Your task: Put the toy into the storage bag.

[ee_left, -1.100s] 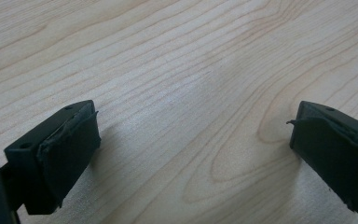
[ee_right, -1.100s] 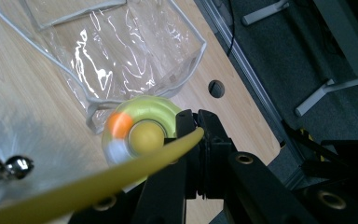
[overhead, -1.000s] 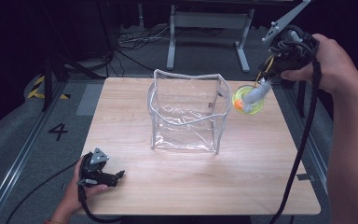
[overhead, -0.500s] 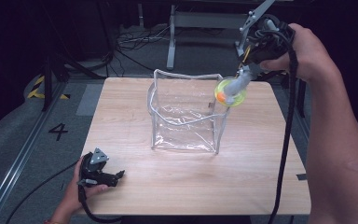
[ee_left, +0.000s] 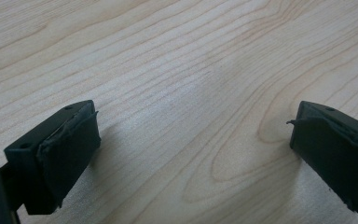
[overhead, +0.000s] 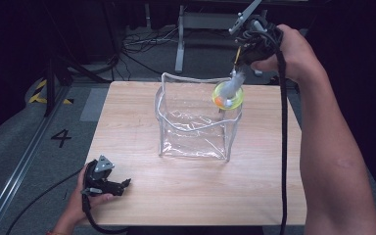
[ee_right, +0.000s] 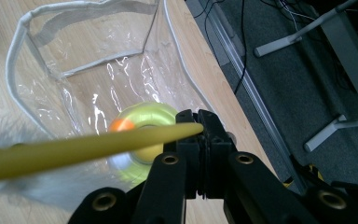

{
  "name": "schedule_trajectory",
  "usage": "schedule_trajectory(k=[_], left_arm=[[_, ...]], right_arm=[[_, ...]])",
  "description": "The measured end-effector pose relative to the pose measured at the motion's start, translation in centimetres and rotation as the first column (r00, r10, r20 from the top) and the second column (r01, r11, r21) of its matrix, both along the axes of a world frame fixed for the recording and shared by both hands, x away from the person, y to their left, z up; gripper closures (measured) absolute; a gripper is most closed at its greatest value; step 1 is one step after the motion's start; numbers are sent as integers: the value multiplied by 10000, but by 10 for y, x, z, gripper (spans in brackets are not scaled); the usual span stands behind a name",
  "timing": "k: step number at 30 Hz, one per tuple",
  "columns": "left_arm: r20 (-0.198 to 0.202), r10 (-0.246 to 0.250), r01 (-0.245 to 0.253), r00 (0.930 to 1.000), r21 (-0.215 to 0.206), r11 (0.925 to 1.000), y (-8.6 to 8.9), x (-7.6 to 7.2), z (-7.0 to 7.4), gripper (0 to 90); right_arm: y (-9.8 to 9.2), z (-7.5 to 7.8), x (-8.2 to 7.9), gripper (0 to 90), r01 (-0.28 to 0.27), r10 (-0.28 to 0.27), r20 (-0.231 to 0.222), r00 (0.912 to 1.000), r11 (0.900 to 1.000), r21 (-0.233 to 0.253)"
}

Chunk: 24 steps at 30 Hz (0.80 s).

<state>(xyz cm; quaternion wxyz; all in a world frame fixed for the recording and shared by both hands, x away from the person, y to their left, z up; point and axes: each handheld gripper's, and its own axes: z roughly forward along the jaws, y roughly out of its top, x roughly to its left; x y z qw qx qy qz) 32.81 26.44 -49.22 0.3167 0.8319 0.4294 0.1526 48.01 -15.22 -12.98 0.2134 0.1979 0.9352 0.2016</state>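
A clear plastic bag with white trim stands open in the middle of the wooden table. My right gripper is held high over the bag's far right corner, shut on a yellow stick. From the stick hang a yellow-green disc with an orange ball and a pale feathery tuft. In the right gripper view the disc hovers over the bag's open mouth, and the gripper pinches the stick's end. My left gripper rests open on the table's front left, its jaws wide apart over bare wood.
Beyond the table's far edge lie black cables and a metal stand's legs on a grey floor. A yellow-black striped strip and a floor mark "4" are at the left. A cable trails down from the right gripper.
My right gripper has carried the toy leftward, from beside the bag's right side to over its far right corner. The left gripper has stayed put.
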Motion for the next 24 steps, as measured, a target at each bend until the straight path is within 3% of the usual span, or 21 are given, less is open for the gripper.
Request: schedule_trajectory(k=[10,24], left_arm=[[0,3,-3,10000,6,10000,0,0,0,18],[20,-19,19,10000,-15,10000,0,1,0,17]], right_arm=[[8,-15,9,885,58,-57,-17,10000,9994,327],[12,-72,30,885,4,24,-883,9961,9995,316]])
